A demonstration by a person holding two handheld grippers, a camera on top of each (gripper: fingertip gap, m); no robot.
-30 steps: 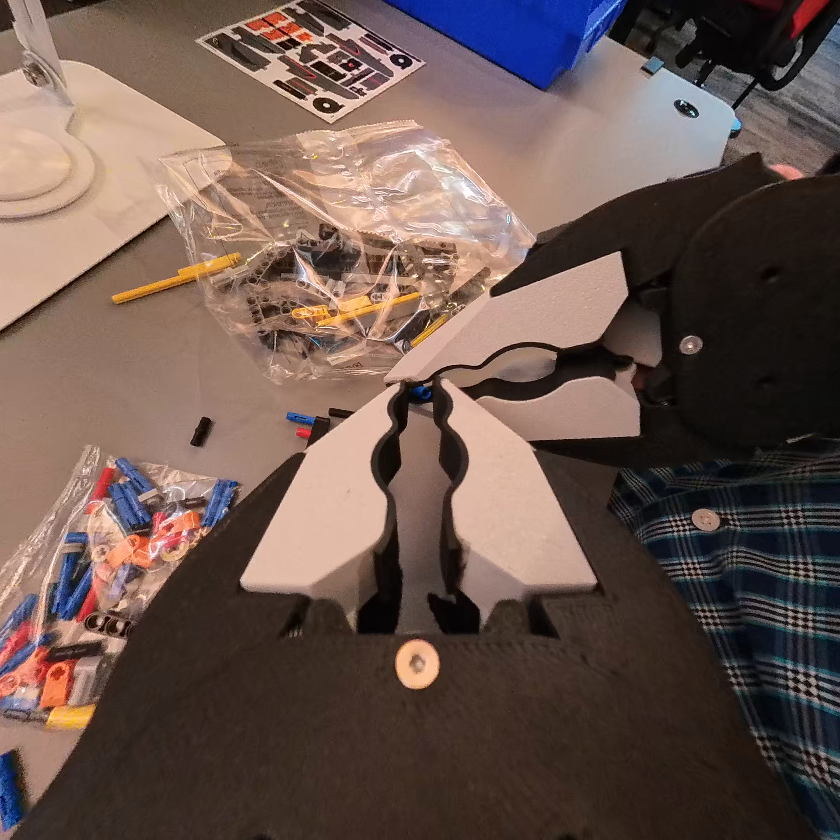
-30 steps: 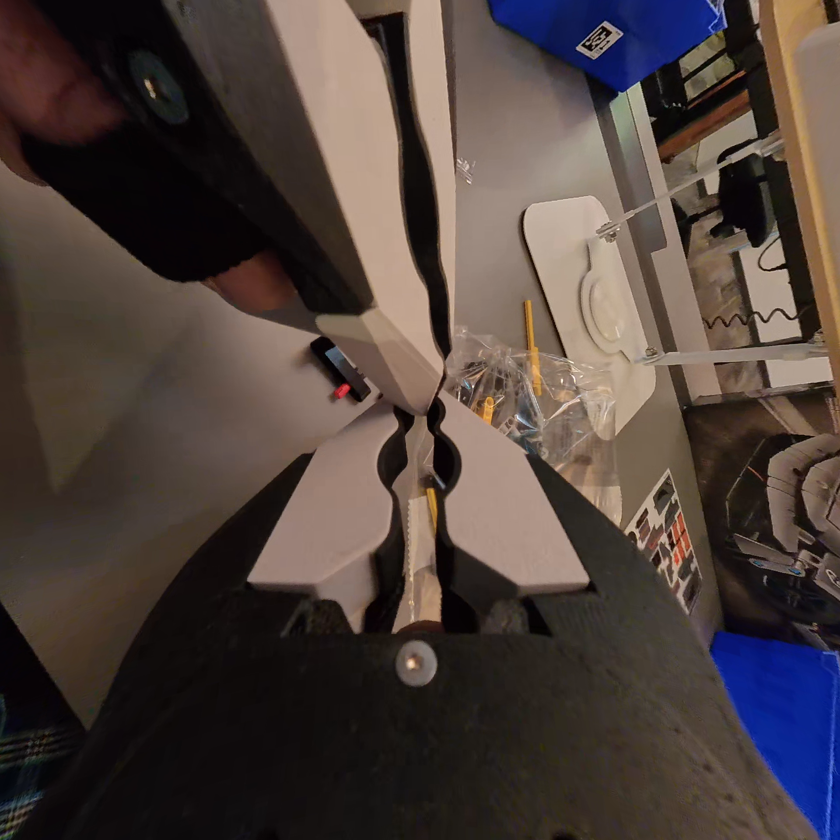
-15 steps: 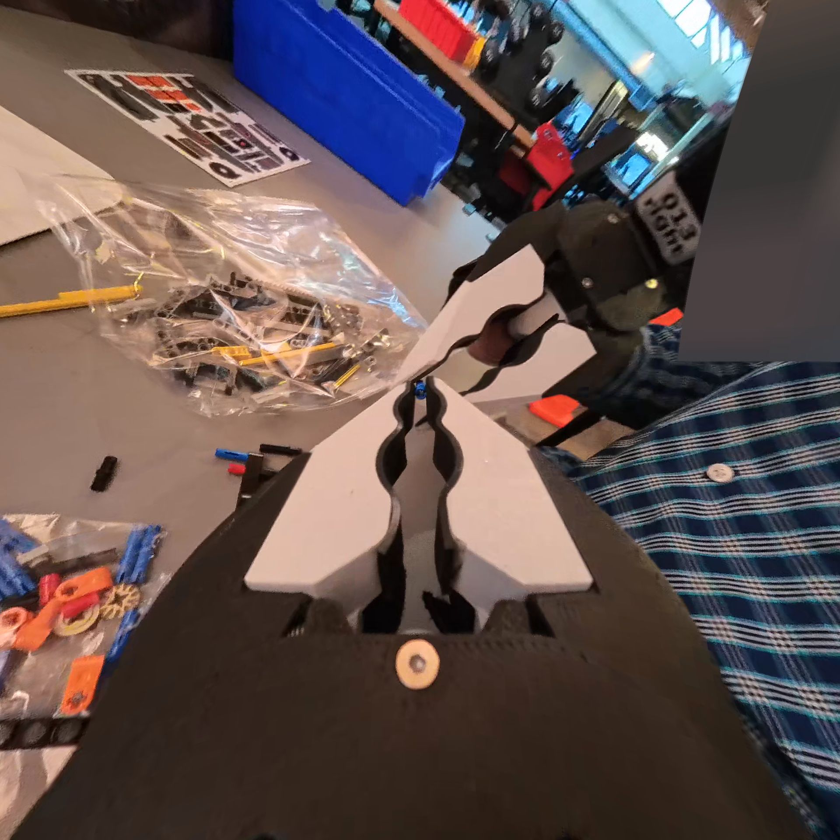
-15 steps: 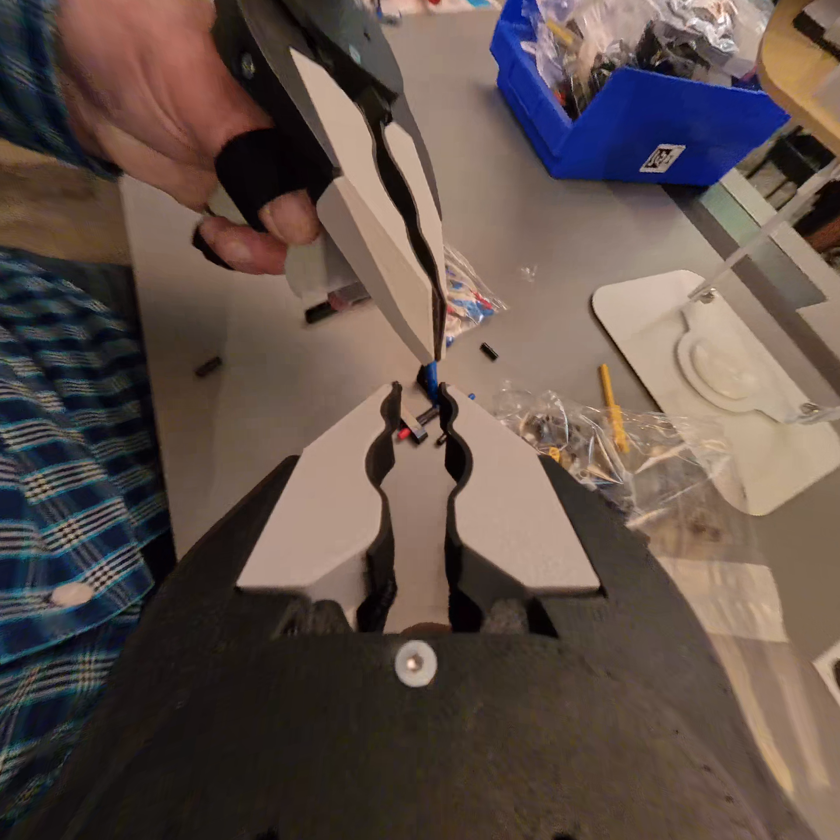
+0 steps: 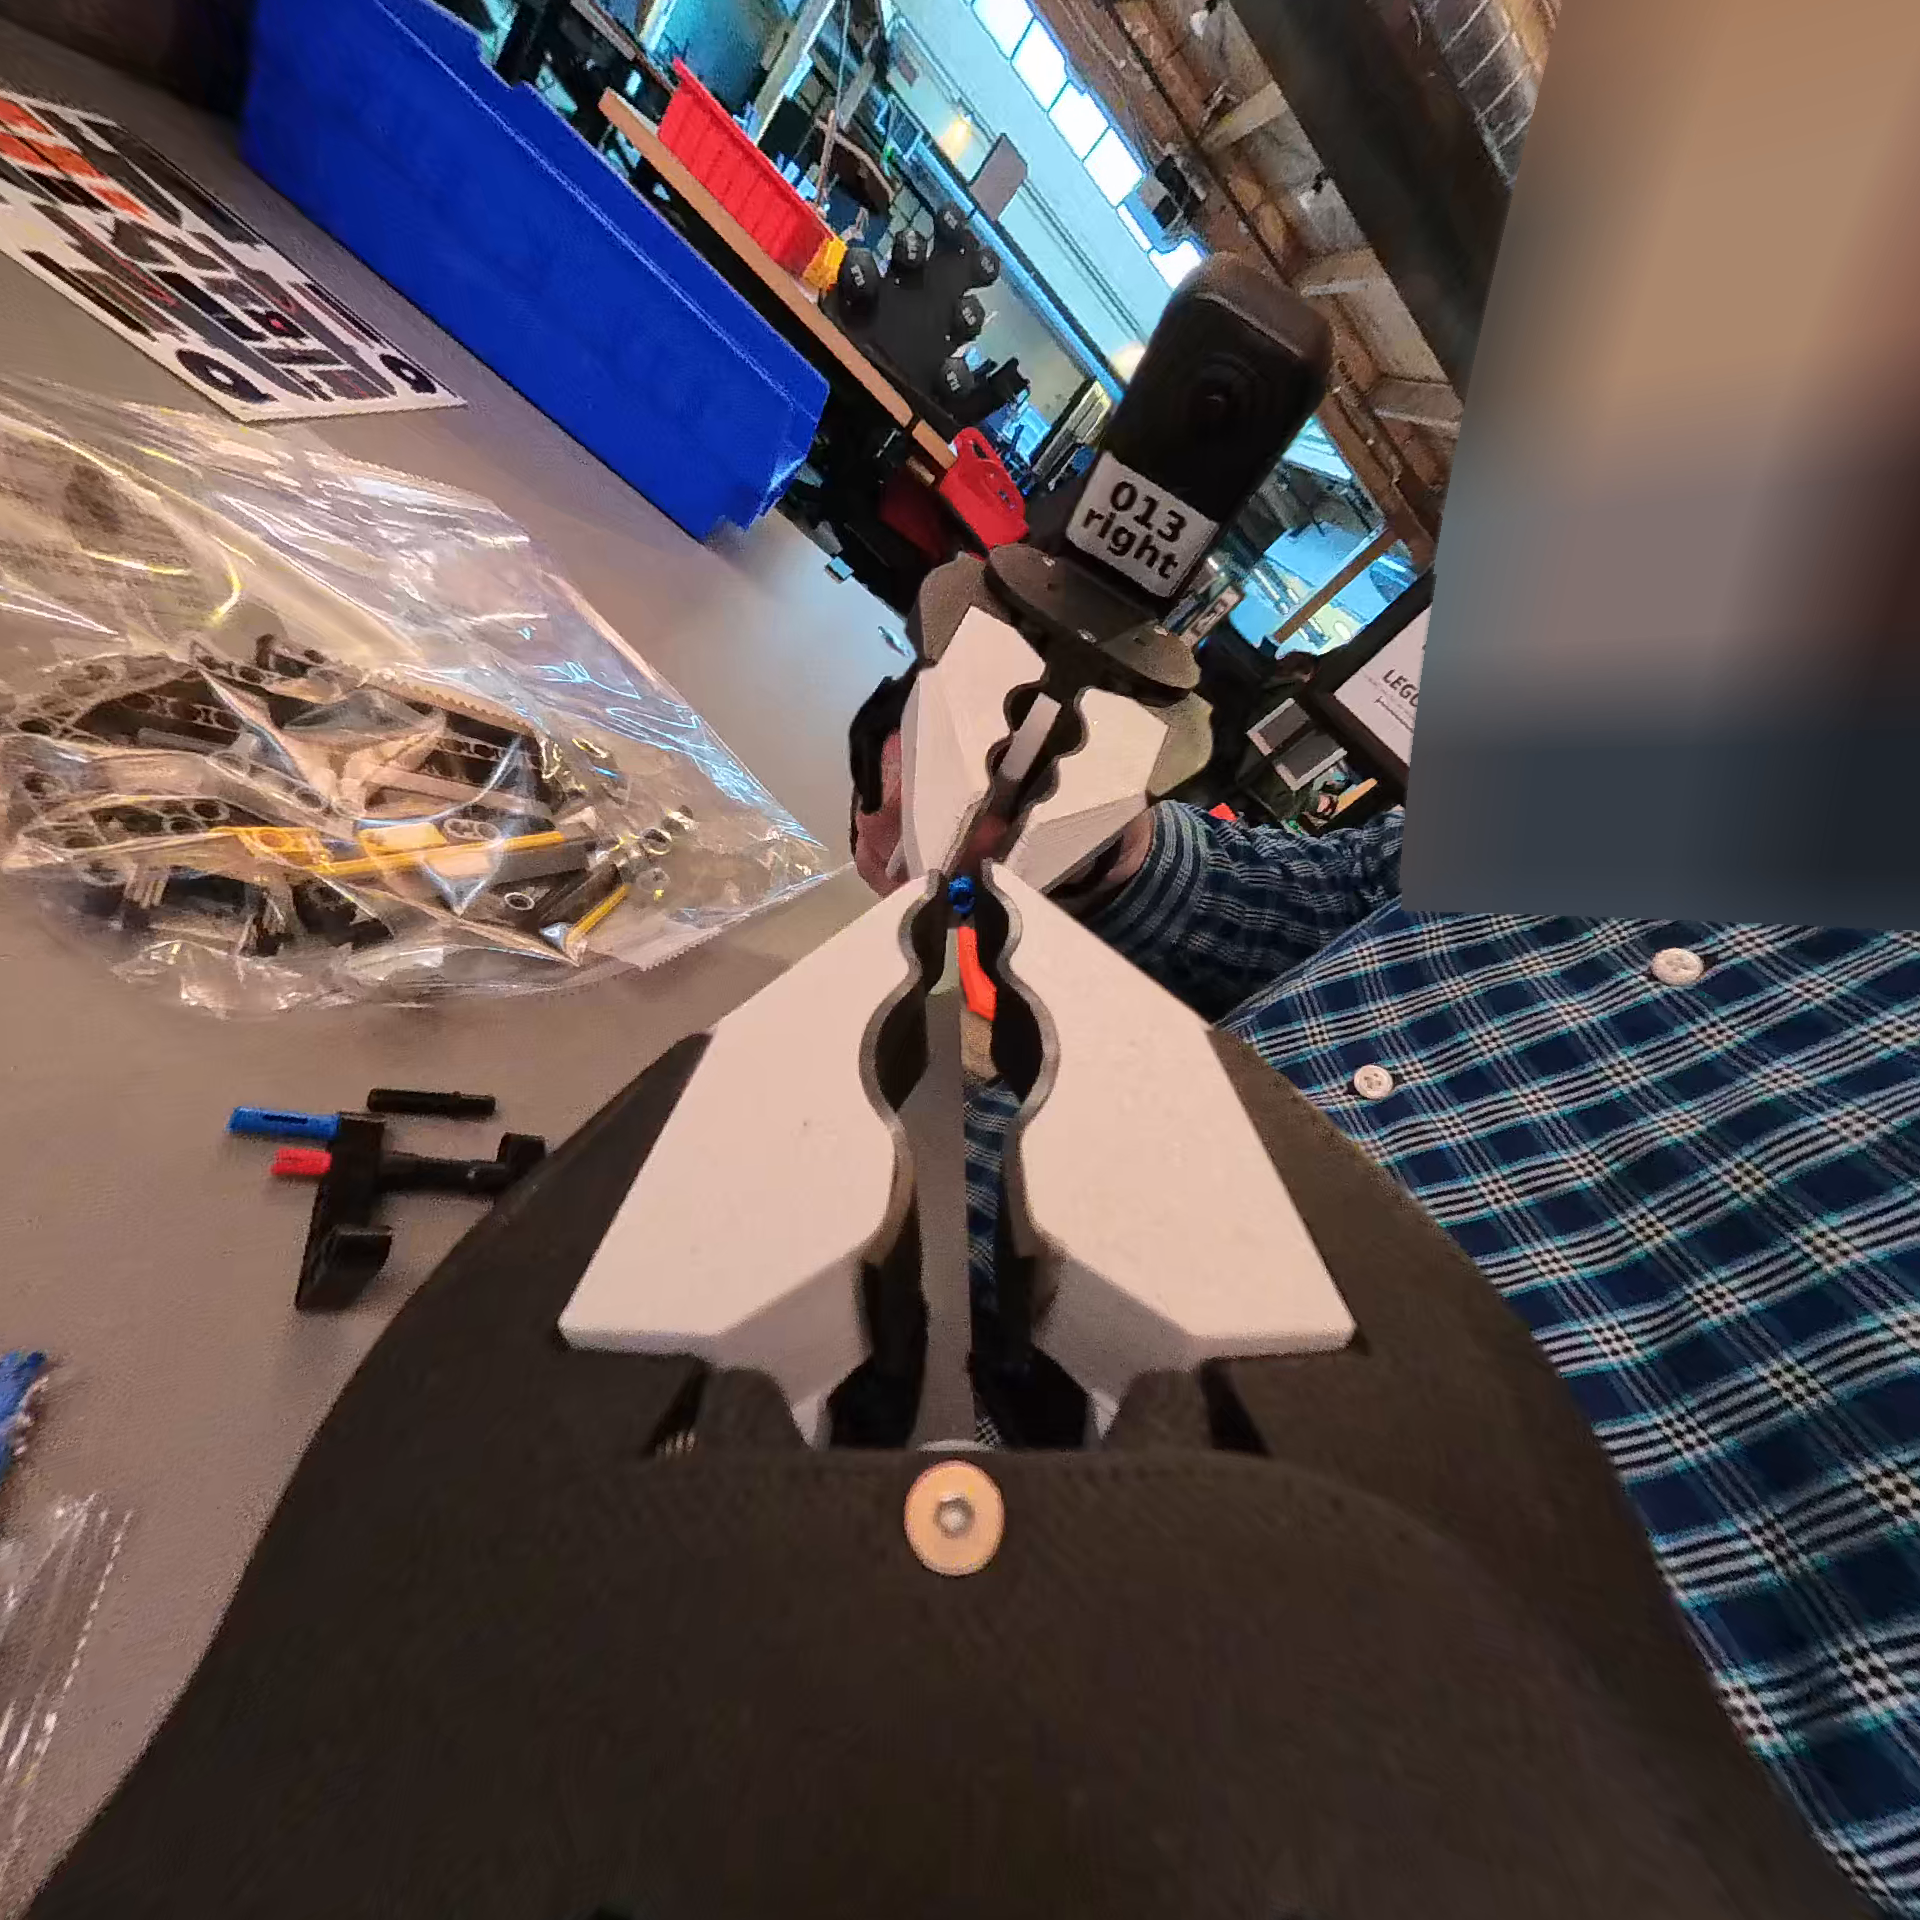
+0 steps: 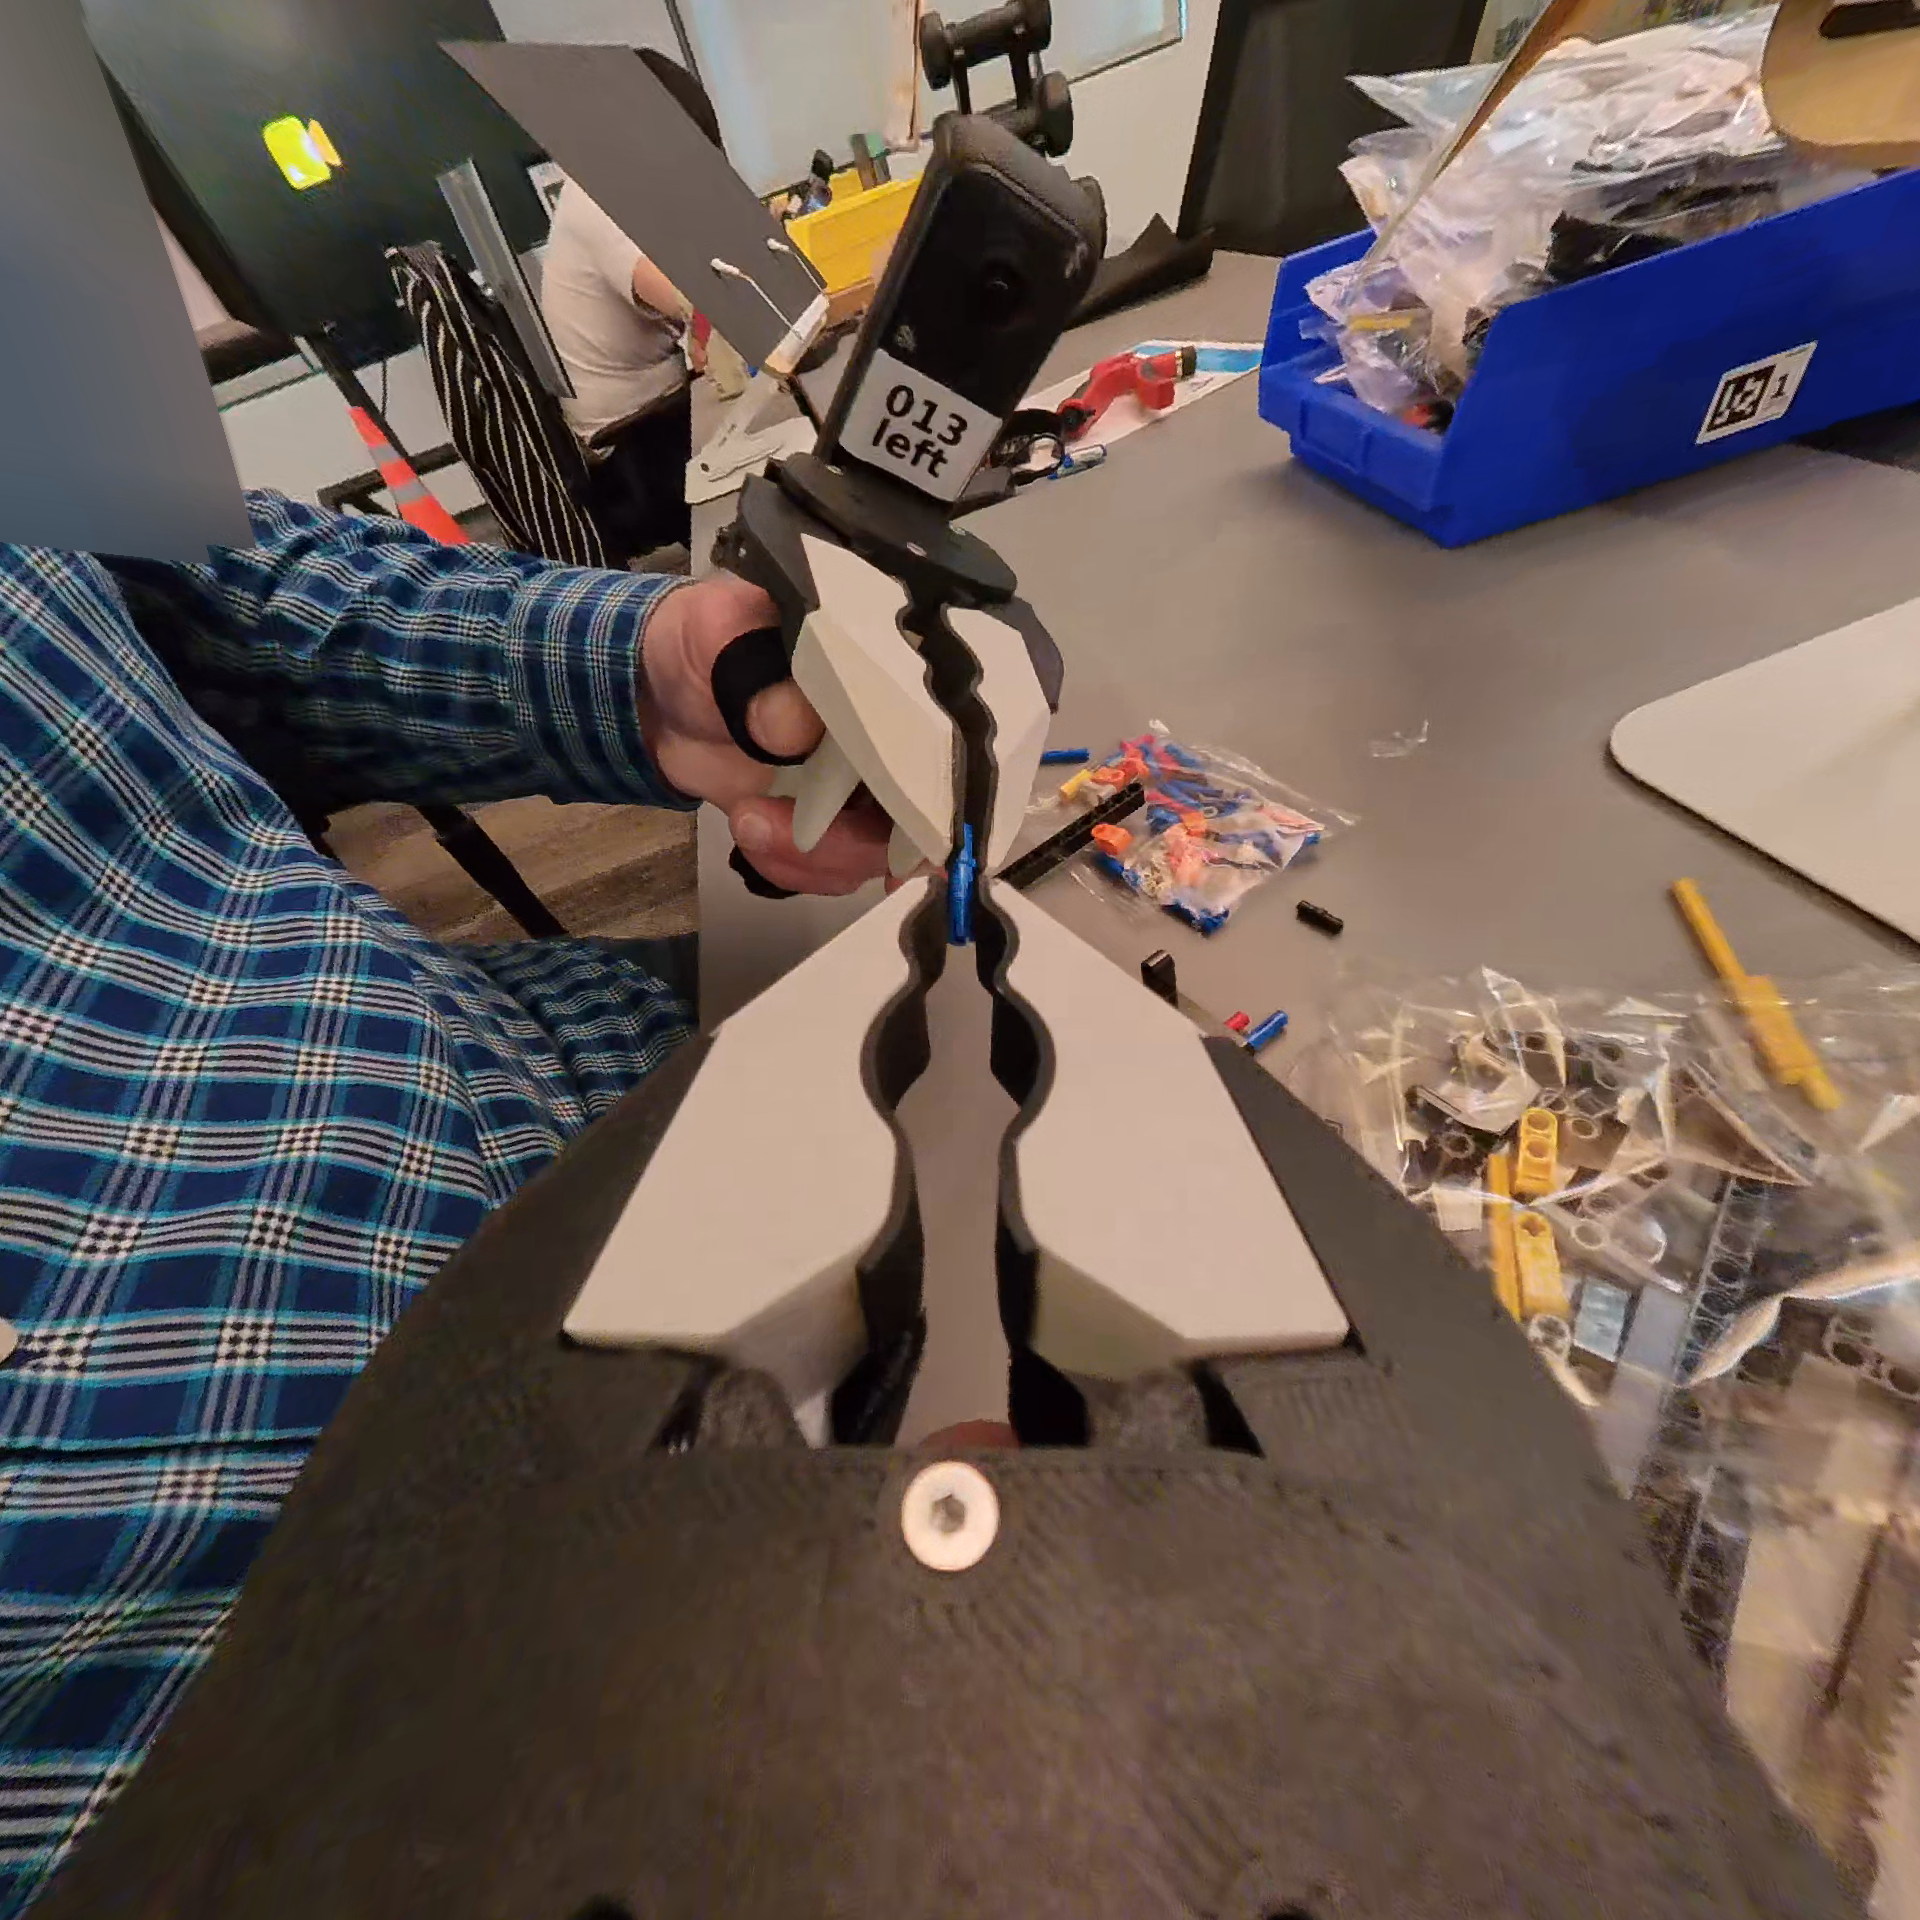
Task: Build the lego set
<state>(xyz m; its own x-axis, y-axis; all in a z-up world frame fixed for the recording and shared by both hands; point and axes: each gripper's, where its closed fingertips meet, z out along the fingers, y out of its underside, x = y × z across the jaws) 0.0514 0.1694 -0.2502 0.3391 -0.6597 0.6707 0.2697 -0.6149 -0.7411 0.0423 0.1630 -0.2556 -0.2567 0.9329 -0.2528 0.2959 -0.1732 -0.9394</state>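
Held in mid-air above the grey table [image 6: 1455,644], the small blue plastic connector pin [image 6: 960,883] is pinched tip-to-tip by left gripper [image 6: 961,847] and right gripper [image 6: 958,914], both nearly closed; light, stiff, slippery—best gripped mid-shaft.

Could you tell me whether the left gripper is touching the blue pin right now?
Touching. In the right wrist view the left gripper has its fingertips closed on the upper end of the blue pin, with no gap showing.

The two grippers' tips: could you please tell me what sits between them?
A small blue peg bridges the left gripper and the right gripper, clearest in the right wrist view.
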